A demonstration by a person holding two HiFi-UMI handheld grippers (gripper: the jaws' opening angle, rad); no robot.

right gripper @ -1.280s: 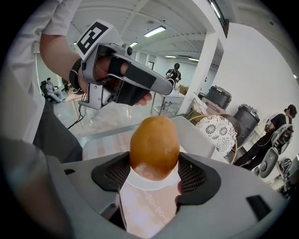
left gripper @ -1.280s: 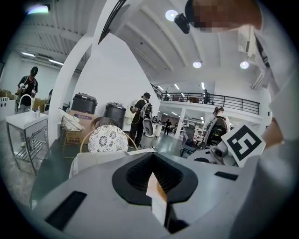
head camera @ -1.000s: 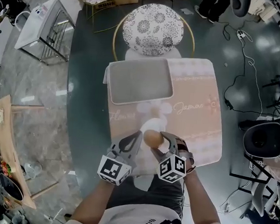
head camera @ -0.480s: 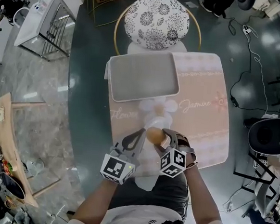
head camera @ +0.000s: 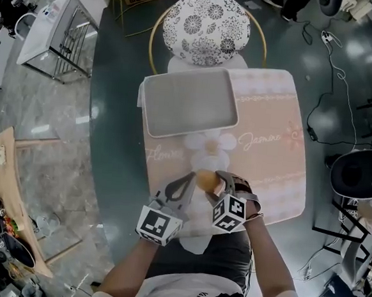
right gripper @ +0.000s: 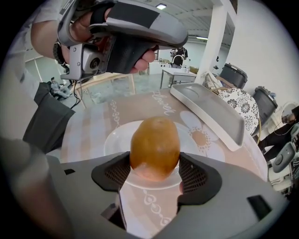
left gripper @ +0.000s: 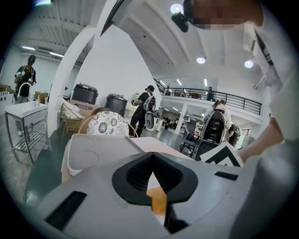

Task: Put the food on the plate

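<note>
potato clamped in right gripper jaws as before, over plate; release pending. left gripper jaws closed, empty.

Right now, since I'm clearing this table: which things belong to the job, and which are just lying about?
Job:
potato, clamped in the right gripper
plate

Lying about:
tray
mat
chair
</note>
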